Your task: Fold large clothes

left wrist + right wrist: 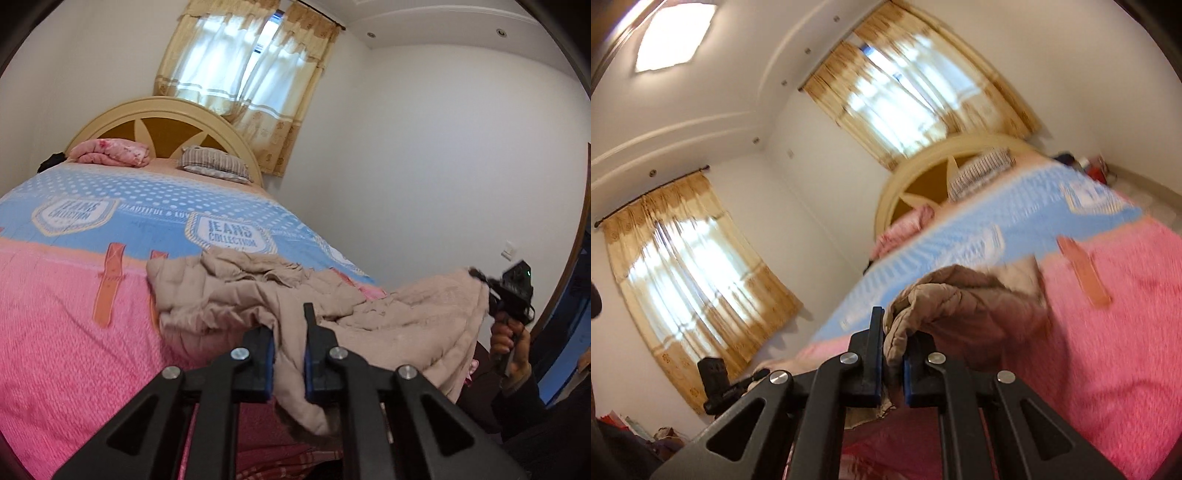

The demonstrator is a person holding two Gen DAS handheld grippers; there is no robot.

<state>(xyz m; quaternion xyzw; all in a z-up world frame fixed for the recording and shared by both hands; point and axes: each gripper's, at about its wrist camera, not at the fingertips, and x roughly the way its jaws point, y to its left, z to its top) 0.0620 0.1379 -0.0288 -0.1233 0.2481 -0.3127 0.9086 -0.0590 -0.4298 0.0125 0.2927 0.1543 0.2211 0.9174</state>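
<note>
gripping beige coat (258, 295) above bed (55, 314), left claw (289, 354) and right claw (894, 365) both clamped; thin pinch, may slip.

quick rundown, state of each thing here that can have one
left gripper: shut on the beige padded garment
right gripper: shut on the same garment
beige padded garment: crumpled, unfolded, near edge lifted between the two grippers, rest lying on the bed
bed cover: spread flat
curtains: drawn, small gap at the top
striped pillow: lying at the headboard
pink quilt: folded at the headboard
ceiling light: on
</note>
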